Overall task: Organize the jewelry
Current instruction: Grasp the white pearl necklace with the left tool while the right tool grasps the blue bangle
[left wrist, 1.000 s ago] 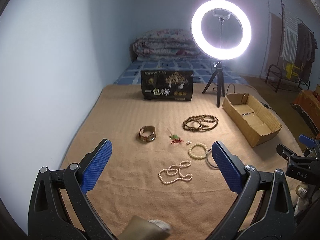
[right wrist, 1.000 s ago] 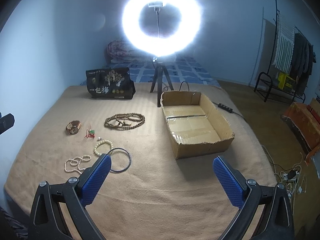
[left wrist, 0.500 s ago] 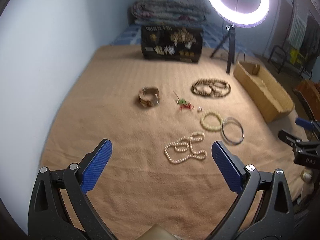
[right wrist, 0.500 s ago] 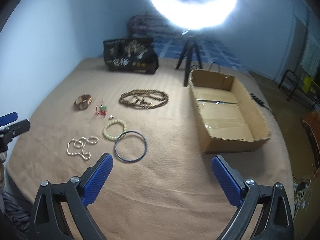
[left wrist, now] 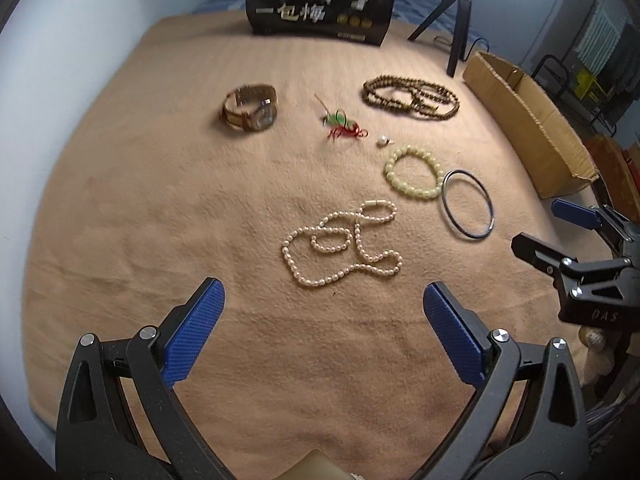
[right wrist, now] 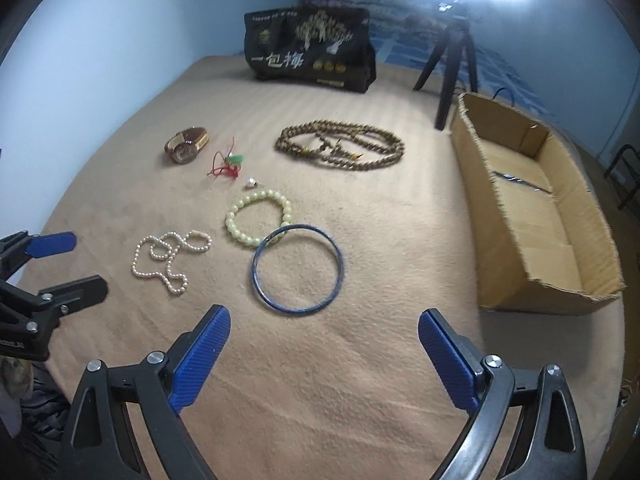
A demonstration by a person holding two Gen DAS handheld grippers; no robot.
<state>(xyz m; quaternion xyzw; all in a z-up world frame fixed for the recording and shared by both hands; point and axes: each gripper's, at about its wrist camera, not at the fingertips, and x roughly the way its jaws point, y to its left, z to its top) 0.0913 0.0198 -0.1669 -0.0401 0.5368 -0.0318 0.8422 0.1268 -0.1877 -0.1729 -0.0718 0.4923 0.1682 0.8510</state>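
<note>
Across the tan blanket [right wrist: 360, 360], items are lying left to right as follows. A gold wristwatch [right wrist: 187, 145] is sitting farthest left, with a small red-and-green charm [right wrist: 226, 164] beside it and a tiny white bead [right wrist: 251, 182] just past that. Nearer the cameras, a pearl necklace [left wrist: 340, 244] is lying in loose loops directly ahead of the left gripper [left wrist: 323, 312], whose jaws are standing wide apart with nothing between them. A pale green bead bracelet [right wrist: 258, 216] is touching a dark blue bangle [right wrist: 298, 270], which is lying just ahead of the right gripper [right wrist: 324, 340]; its jaws have just been closing slightly yet are standing wide, gripping nothing. Brown prayer beads [right wrist: 340, 146] are lying farther back. A cardboard box [right wrist: 496, 232] is standing open at far right.
</note>
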